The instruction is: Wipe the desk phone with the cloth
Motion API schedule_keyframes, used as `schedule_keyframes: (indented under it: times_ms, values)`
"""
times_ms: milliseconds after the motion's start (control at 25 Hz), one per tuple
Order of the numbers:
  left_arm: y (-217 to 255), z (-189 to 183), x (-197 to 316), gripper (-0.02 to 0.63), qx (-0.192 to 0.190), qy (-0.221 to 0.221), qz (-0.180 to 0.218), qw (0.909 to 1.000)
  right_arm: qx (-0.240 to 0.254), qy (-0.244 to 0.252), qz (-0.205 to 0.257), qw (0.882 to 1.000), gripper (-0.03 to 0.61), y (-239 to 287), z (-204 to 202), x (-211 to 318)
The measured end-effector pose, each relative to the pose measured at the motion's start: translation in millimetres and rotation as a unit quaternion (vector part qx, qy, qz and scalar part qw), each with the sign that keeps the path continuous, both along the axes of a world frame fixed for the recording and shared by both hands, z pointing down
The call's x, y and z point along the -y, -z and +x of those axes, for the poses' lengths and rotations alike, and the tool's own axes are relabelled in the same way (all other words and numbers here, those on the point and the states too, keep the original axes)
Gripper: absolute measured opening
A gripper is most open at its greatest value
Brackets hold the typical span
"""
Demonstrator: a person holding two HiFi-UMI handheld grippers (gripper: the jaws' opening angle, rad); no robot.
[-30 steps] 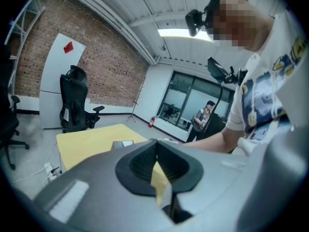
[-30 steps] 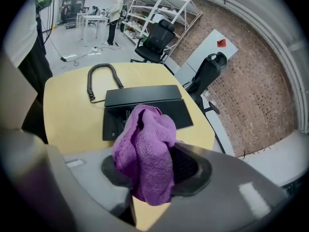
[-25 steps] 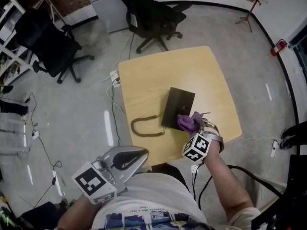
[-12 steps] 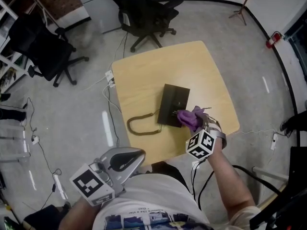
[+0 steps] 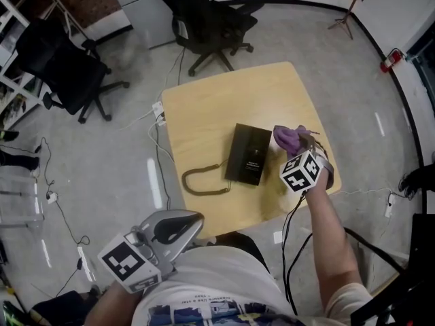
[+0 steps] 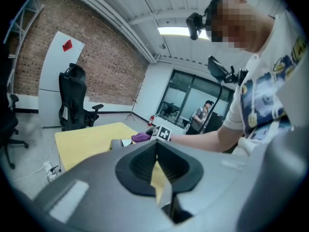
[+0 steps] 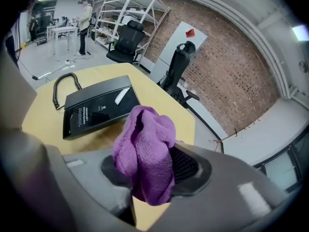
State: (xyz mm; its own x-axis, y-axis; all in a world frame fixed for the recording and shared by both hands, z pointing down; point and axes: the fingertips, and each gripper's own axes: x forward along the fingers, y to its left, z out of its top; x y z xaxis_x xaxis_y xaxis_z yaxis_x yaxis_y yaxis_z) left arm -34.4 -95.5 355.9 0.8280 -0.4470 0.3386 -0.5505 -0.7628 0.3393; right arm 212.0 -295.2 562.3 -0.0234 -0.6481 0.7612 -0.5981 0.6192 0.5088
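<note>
Over desk [image 5: 217, 107], right hand-held gripper [image 7: 149, 178] clamps cloth [image 7: 145, 144]

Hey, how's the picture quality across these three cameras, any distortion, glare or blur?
Head view: sharp and evenly lit, the table edges bowed by the lens. Left gripper view: heavy fisheye, glare from the ceiling light, a mosaic patch over the face. Right gripper view: fisheye with dark corners, a pale reflection on the desk phone, the purple cloth sharp up close.

A black office chair [image 5: 211, 20] stands beyond the yellow table [image 5: 224, 107].
</note>
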Motion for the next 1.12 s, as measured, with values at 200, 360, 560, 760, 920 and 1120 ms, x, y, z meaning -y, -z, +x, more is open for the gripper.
schedule_keyframes:
  times_ms: [200,360,560,760,920,1120]
  values:
    - [2,3,2,0.005,0.002,-0.008,0.001,1.0000,0.002,0.019,-0.026,0.999,0.160,-17,-16,-16]
    - [-1,3,1,0.005,0.006,-0.010,0.002,0.9999,0.009,0.041,-0.042,0.998,0.160,-34,-37,-43]
    - [2,3,-4,0.005,0.007,-0.017,-0.001,0.9998,0.004,0.070,-0.071,0.995,0.160,-51,-55,-91]
    - [-1,10,-7,0.005,0.005,-0.030,-0.008,0.9995,-0.005,0.104,-0.095,0.990,0.160,-64,-68,-131]
    - [-1,14,-6,0.004,0.000,-0.036,-0.010,0.9993,-0.009,0.125,-0.115,0.985,0.160,-69,-73,-152]
    - [-2,15,-7,0.005,-0.003,-0.035,-0.011,0.9993,0.002,0.121,-0.114,0.986,0.160,-58,-61,-149]
